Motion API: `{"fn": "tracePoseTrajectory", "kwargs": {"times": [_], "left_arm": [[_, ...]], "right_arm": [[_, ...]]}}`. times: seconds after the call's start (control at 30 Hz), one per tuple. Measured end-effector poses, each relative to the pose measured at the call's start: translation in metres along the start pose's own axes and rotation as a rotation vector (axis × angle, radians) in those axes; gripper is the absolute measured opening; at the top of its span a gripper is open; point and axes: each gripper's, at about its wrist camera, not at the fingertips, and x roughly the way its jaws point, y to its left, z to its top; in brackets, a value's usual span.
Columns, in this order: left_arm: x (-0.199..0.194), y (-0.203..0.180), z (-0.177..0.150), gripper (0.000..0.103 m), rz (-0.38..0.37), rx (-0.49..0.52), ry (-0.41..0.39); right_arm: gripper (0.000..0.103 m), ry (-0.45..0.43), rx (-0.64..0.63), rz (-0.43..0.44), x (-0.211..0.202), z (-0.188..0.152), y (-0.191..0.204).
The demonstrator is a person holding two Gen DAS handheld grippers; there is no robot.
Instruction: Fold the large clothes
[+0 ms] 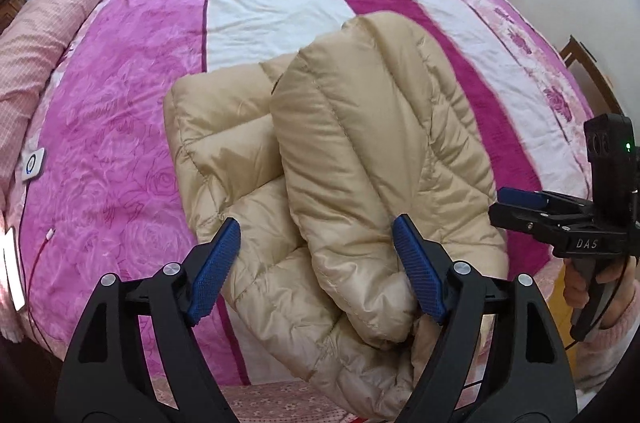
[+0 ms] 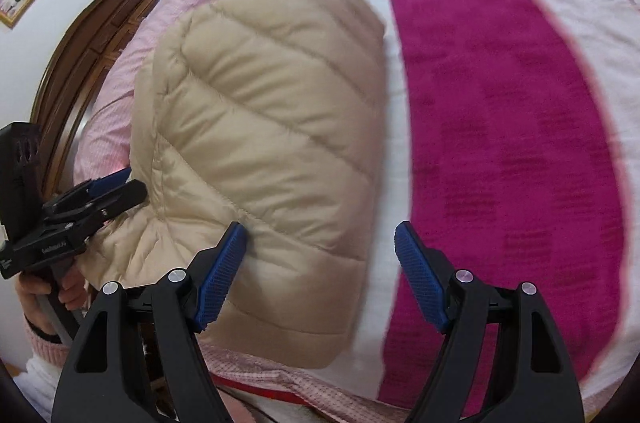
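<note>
Beige puffer jacket [image 1: 360, 151] lying folded in a bulky heap near the front edge of the bed [image 1: 120, 111], on its pink-and-white striped cover. Left tongs [image 1: 316, 271] spread wide above the folded layers, gripping nothing. Right tongs [image 2: 320, 275] likewise wide apart and empty, left pad [image 2: 224, 275] against the jacket's edge.

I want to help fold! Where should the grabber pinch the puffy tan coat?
Probably the puffy tan coat at its thin stitched hem edge nearest you, coming from the bed's near side. The bulging quilted middle looks too fat for the open left gripper.
</note>
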Motion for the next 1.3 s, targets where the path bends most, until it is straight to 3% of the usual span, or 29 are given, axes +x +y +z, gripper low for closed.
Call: {"fn": "tracePoseTrajectory", "kwargs": {"times": [0.13,0.3,0.57,0.7,0.83,1.03,1.2,1.3], "left_arm": [[0.005,0.01,-0.011,0.078,0.005,-0.019,0.011],[0.006,0.03,-0.036,0.079,0.033,-0.075,0.003],[0.025,0.075,-0.074,0.084,-0.031,-0.248,0.01],[0.037,0.084,-0.085,0.086,-0.059,-0.292,0.006],[0.042,0.088,-0.089,0.086,-0.062,-0.305,0.0],[0.05,0.093,-0.09,0.086,-0.091,-0.334,0.004],[0.064,0.103,-0.088,0.084,-0.18,-0.427,0.023],[0.066,0.103,-0.086,0.066,-0.299,-0.465,0.007]], "right_arm": [[0.074,0.013,-0.029,0.064,0.009,0.003,0.014],[0.073,0.018,-0.148,0.031,0.017,0.001,0.047],[0.074,0.047,-0.259,-0.017,0.036,-0.005,0.074],[0.075,0.042,-0.272,-0.022,0.038,-0.004,0.079],[0.079,0.003,-0.197,-0.024,0.024,0.001,0.057],[0.085,0.062,-0.07,0.085,0.035,0.004,0.022],[0.087,0.134,0.025,0.224,0.063,0.008,0.003],[0.088,0.151,0.067,0.304,0.07,0.01,-0.008]]}}
